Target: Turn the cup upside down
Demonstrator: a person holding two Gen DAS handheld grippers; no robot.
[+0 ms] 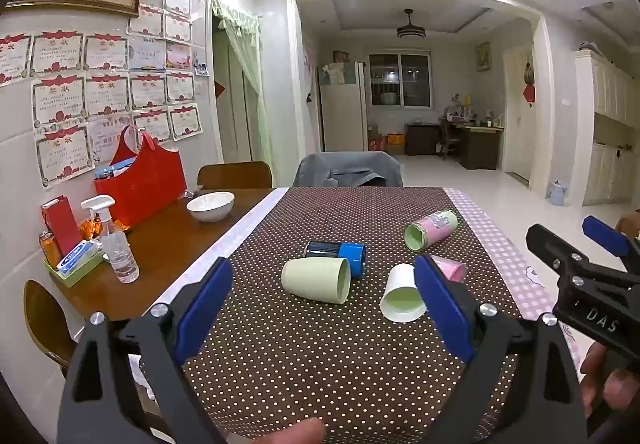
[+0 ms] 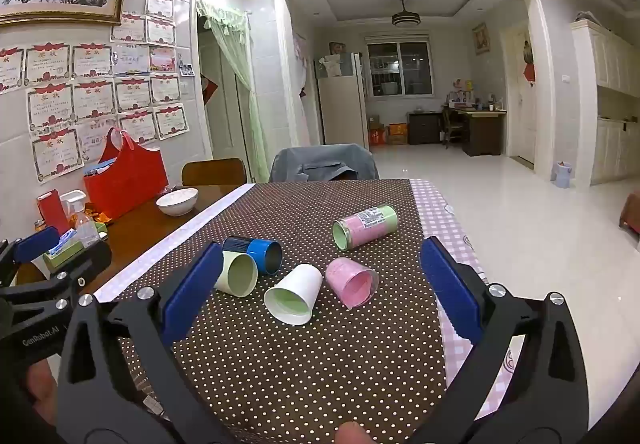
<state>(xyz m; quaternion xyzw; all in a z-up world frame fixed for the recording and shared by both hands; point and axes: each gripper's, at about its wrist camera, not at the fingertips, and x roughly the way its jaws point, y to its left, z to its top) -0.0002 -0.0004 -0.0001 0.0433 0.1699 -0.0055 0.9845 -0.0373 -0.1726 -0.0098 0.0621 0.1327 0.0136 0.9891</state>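
Note:
Several cups lie on their sides on the brown dotted tablecloth [image 1: 320,344]: a pale green cup [image 1: 314,280], a blue cup [image 1: 340,252], a white paper cup [image 1: 400,300], a pink cup [image 1: 452,268] and a pink-and-green cup [image 1: 432,230]. My left gripper [image 1: 324,284] is open and empty, above the cloth just short of the cups. My right gripper [image 2: 320,276] is open and empty, with the pale green cup [image 2: 236,274], white cup [image 2: 294,294] and pink cup [image 2: 352,280] ahead between its fingers. The blue cup [image 2: 258,252] and pink-and-green cup [image 2: 366,226] lie behind them.
On the wooden table at left stand a white bowl [image 1: 211,206], a red bag [image 1: 140,184], a spray bottle [image 1: 116,244] and small boxes [image 1: 76,260]. A chair with a grey jacket [image 1: 348,170] stands at the far end. The right gripper shows at the right edge [image 1: 580,268].

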